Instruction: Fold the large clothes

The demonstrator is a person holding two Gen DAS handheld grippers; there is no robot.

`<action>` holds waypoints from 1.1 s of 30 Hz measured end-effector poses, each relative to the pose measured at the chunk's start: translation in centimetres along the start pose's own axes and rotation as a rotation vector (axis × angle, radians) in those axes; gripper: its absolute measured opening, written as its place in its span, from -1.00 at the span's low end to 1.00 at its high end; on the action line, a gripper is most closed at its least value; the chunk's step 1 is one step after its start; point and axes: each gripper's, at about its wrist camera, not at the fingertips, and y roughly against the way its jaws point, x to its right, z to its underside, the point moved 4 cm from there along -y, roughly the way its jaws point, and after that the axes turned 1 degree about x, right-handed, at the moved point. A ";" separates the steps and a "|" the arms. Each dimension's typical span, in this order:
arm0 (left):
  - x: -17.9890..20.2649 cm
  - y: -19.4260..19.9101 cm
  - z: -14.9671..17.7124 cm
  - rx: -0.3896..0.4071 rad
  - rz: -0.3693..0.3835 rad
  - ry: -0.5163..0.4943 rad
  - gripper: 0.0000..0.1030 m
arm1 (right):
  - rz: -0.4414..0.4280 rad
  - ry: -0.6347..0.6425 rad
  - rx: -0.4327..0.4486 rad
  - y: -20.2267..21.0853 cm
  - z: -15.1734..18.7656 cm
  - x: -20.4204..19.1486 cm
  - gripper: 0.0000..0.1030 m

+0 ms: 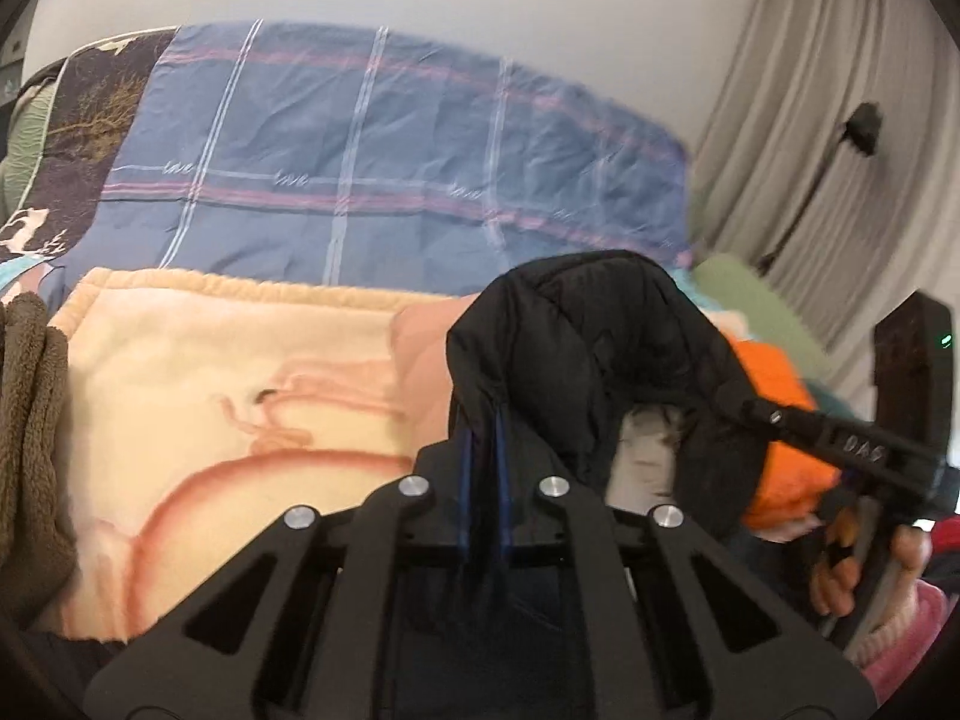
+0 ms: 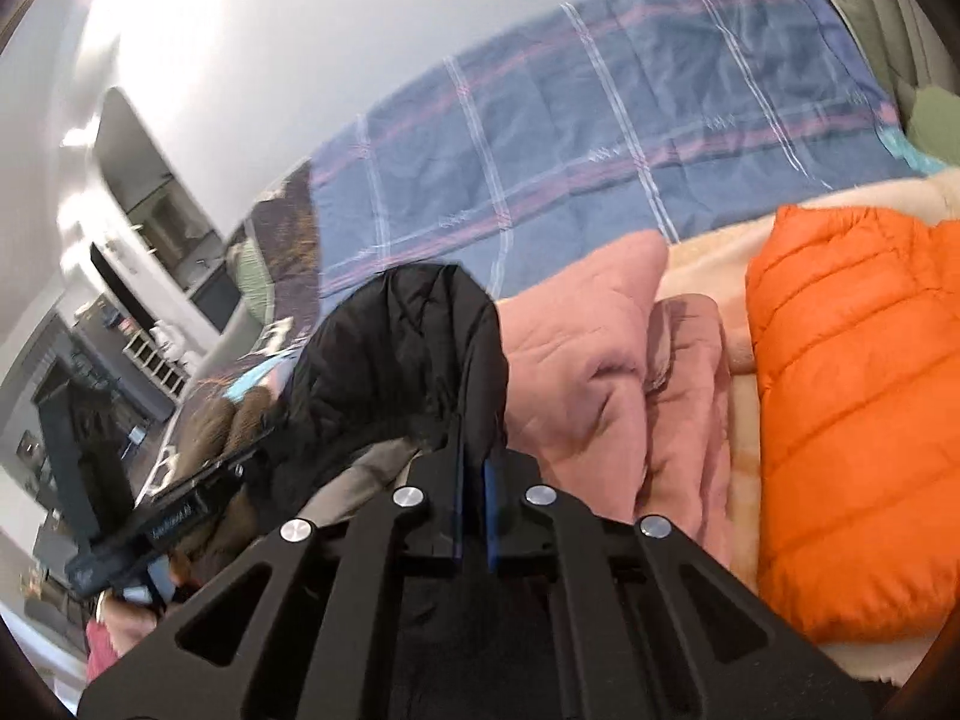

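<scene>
Left tongs (image 1: 483,438) and right tongs (image 2: 474,468) are each clamped on an edge of the black padded jacket (image 1: 576,348), which hangs bunched between them above the bed, its pale grey lining showing. A hand (image 1: 864,564) grips the right tool at the left view's far right. Under the jacket lies a cream and pink blanket (image 1: 210,396); beside it sit a pink garment (image 2: 588,360) and an orange puffer jacket (image 2: 852,396). A blue plaid bedspread (image 1: 390,150) stretches beyond, a brown fleece (image 1: 27,420) at left, grey curtains (image 1: 798,120) at right.
</scene>
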 end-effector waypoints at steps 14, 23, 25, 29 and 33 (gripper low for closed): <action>0.3 15.2 13.5 0.056 -0.009 -0.114 -0.15 | 0.025 0.041 -0.080 13.9 14.6 -0.7 -0.36; 3.9 9.5 18.1 -0.168 -0.075 -0.151 -0.16 | 0.028 -0.007 -0.204 7.3 19.2 -5.5 -0.42; 4.3 7.0 20.1 -0.227 -0.128 -0.190 -0.12 | 0.097 0.040 -0.224 5.4 20.3 -5.5 -0.42; 3.8 4.0 22.5 -0.272 -0.205 -0.215 0.04 | 0.218 0.082 -0.247 1.8 23.5 -3.0 -0.49; 4.0 4.1 22.9 -0.248 -0.203 -0.229 0.09 | 0.223 0.115 -0.201 2.2 23.9 -3.5 -0.47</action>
